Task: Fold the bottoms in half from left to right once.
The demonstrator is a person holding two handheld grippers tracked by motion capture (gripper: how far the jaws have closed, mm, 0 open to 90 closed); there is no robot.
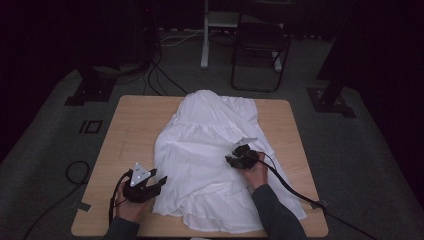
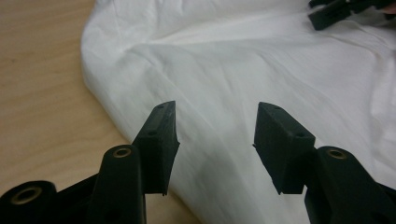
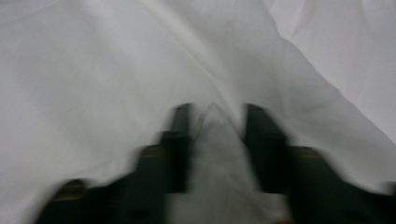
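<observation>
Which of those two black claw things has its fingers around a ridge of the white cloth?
The right gripper, mid-garment: a fold of the white cloth rises between its fingers. The left gripper sits at the cloth's edge.

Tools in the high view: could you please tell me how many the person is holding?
2. The left tool sits at the white garment's near left edge; the right tool rests on the garment, right of its middle.

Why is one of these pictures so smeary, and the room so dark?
Right gripper view: motion blur smears the right gripper and white garment. Left gripper view: sharp and bright, left gripper open. High view: dim, surroundings nearly black; table lit.
</observation>
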